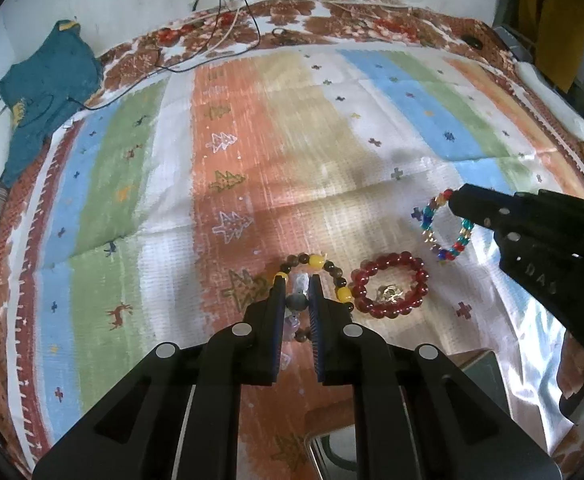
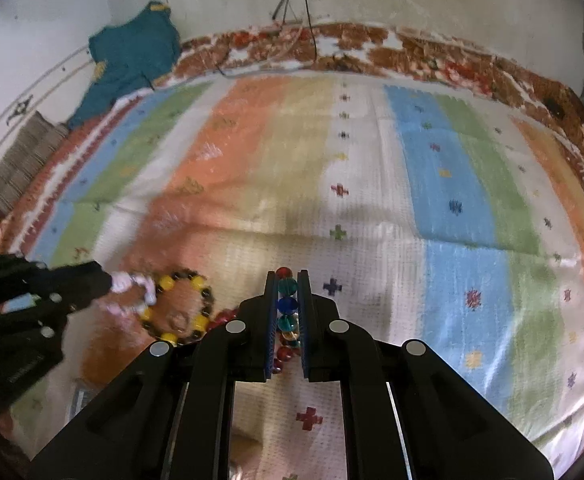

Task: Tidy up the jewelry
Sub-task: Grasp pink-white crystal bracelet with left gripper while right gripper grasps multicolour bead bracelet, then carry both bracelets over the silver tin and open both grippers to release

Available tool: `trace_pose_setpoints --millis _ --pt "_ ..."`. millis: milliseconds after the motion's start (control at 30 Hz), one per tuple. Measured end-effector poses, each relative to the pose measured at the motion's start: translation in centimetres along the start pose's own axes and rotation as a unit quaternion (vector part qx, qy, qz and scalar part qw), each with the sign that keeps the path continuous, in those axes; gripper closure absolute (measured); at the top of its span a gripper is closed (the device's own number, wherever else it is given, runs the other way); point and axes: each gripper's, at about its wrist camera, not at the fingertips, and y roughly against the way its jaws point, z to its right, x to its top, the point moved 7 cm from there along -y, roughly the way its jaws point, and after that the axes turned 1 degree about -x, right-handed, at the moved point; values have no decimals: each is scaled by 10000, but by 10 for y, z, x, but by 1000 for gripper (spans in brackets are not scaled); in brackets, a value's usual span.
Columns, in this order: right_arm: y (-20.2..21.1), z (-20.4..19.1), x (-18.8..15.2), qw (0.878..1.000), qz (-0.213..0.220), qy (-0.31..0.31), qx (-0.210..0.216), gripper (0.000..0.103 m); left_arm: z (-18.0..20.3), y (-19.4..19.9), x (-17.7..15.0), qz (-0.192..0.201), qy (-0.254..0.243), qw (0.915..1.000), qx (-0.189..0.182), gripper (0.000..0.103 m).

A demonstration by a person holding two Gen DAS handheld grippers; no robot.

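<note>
My left gripper (image 1: 296, 280) is shut on a pale beaded bracelet (image 1: 296, 303), held over a brown and yellow bead bracelet (image 1: 334, 274) lying on the striped cloth. A dark red bead bracelet (image 1: 390, 289) lies just right of it with a small metal piece (image 1: 388, 293) inside its ring. My right gripper (image 2: 286, 276) is shut on a multicoloured bead bracelet (image 2: 286, 304), which hangs from its tip in the left wrist view (image 1: 444, 224). In the right wrist view the left gripper (image 2: 109, 280) holds the pale bracelet (image 2: 133, 286) beside the brown and yellow bracelet (image 2: 177, 308).
A striped cloth (image 1: 251, 152) with small tree and cross motifs covers the surface. A teal garment (image 1: 47, 92) lies at the far left. Thin cables (image 1: 227, 28) run along the far edge. A white object (image 1: 552, 100) sits at the far right. A metal tray edge (image 1: 480, 376) shows near right.
</note>
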Motion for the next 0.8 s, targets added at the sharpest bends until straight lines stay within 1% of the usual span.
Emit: trace_pose_setpoints --millis 133,467,800 --pt "17 -6 5 9997 210 55 80 93 2 13 0 163 113 9998 -50 92" --pt "61 -14 2 9980 585 96 209 93 14 51 -6 497 129 9985 -209 92" --pt "87 -24 -7 9964 776 244 258 93 24 87 -14 777 120 9960 -416 92"
